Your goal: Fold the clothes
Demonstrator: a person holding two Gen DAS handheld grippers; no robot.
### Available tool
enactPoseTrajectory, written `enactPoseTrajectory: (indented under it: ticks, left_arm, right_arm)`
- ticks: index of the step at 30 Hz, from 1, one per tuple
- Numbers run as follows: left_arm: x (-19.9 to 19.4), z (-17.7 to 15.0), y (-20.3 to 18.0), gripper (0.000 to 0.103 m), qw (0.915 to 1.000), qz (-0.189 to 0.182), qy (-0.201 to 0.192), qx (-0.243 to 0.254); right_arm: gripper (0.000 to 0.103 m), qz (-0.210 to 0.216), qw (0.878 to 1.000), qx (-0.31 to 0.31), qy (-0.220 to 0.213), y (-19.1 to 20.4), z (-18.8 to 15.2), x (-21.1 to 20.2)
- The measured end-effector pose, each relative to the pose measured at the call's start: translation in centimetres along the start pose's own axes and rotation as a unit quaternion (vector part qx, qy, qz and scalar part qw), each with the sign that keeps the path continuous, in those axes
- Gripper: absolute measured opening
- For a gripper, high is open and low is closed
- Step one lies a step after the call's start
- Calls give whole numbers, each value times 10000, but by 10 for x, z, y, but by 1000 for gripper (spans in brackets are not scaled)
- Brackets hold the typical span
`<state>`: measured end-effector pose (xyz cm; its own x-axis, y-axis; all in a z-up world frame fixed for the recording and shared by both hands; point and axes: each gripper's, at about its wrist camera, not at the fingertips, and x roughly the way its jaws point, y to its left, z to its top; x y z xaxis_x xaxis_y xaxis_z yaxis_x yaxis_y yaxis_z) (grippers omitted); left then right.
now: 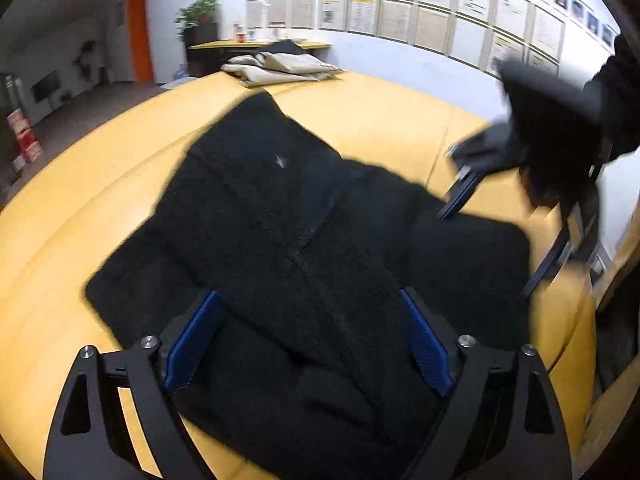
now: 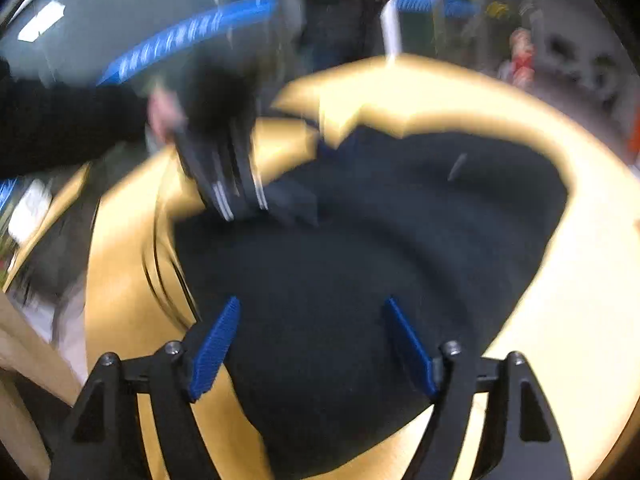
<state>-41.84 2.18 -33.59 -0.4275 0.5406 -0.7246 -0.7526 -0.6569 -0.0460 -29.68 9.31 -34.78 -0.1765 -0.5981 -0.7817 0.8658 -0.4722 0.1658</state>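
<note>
A black fleece garment [image 1: 288,240] lies partly folded on the yellow wooden table [image 1: 72,240]. My left gripper [image 1: 310,304] is open, its blue pads spread over the garment's near part, holding nothing. My right gripper [image 2: 312,308] is open above the same garment [image 2: 360,240], empty. In the left wrist view the right gripper [image 1: 488,240] hangs blurred over the garment's right edge. In the right wrist view the left gripper [image 2: 256,208] shows blurred at the garment's far left edge.
Folded beige clothes [image 1: 276,68] lie at the table's far end. Behind them stand a side table with a potted plant [image 1: 198,16] and a wall of posted papers. A person stands beyond the table [image 2: 580,280] in the right wrist view.
</note>
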Motion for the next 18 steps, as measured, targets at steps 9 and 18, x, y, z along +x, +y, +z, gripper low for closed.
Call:
enactPoseTrajectory:
  ticks: [9,18]
  left_arm:
    - [-75,3,-92,89,9919,-73,-998,-778]
    - [-17,-66,-70,88,9873,300,-440,-1496]
  right_arm:
    - [102,394,9984,179,-352,-22,-4,10]
    - [102,838,9857,1420,-351,-90,-11,-27]
